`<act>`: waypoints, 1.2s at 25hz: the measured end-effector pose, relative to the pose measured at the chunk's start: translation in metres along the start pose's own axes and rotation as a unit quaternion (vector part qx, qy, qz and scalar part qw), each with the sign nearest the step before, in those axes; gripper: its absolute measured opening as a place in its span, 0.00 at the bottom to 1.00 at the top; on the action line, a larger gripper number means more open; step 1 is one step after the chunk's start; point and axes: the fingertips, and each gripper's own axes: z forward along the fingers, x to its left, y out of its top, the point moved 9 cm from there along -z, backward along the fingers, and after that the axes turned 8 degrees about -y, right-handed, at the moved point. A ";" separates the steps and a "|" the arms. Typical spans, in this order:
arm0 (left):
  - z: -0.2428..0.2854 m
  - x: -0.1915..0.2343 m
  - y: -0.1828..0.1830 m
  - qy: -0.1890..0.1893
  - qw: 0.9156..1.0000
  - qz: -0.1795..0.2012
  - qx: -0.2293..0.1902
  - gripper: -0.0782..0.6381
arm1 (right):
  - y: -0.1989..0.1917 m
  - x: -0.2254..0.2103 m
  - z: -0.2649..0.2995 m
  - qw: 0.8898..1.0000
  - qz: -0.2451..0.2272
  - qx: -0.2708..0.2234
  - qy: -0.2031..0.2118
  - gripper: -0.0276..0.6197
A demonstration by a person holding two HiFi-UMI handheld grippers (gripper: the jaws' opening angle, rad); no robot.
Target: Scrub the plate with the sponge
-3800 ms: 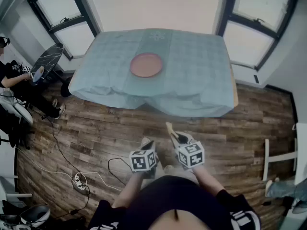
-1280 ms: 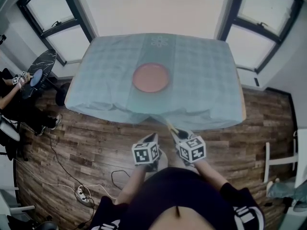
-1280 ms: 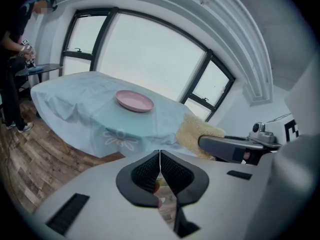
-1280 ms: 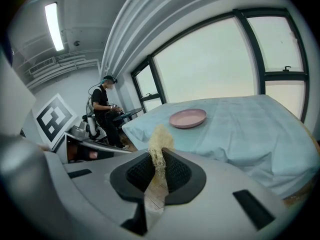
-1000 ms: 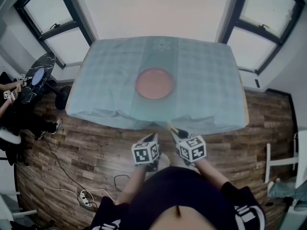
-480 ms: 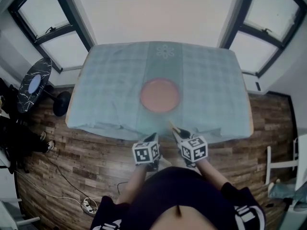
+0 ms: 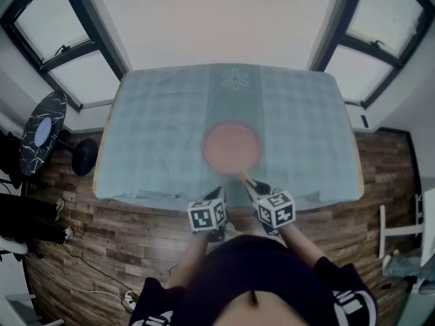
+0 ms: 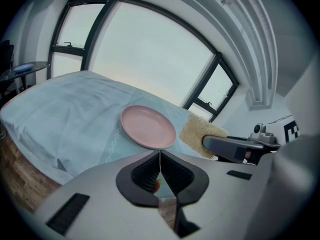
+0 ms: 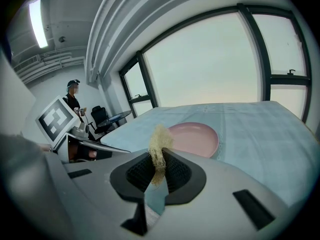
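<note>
Change vs. 3.8 s ago, head view: the table sat in the upper part of the frame and now fills the centre. The plate has dropped from upper centre to mid-frame. Both grippers were over the wood floor, well apart from the table; they now sit at the table's near edge, just below the plate. The seated person at the left edge then is mostly out of frame; only dark legs remain at lower left. The round side table stays at the left.

Grippers:
- Left gripper: jaws closed pad to pad, only a thin seam between them.
- Right gripper: jaws clamped on the sponge, a tan, coarse piece seen edge-on, sticking up out of the pads. In the head view its tip lies at the plate's lower right rim; I cannot tell whether it touches.

Containers:
- 1 plate, pink, round, shallow, flat on the pale blue checked cloth, near the middle of the table towards the near edge. Its whole face shows rim to rim, in all 3 views.
</note>
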 end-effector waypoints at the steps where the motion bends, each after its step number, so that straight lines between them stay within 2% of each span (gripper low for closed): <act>1: 0.002 0.004 0.004 -0.001 1.000 0.001 0.002 0.13 | 0.003 0.000 0.005 1.000 0.001 0.001 -0.002 0.10; 9: 0.008 0.033 0.026 -0.007 1.000 0.011 0.014 0.13 | 0.020 0.006 0.034 1.000 0.005 -0.007 -0.025 0.10; 17: 0.008 0.048 0.036 -0.009 1.000 0.016 0.017 0.13 | 0.032 0.004 0.045 0.999 -0.016 0.002 -0.046 0.10; 30: 0.022 0.067 0.052 0.007 1.000 -0.003 0.009 0.13 | 0.046 -0.018 0.081 0.998 -0.040 0.025 -0.041 0.10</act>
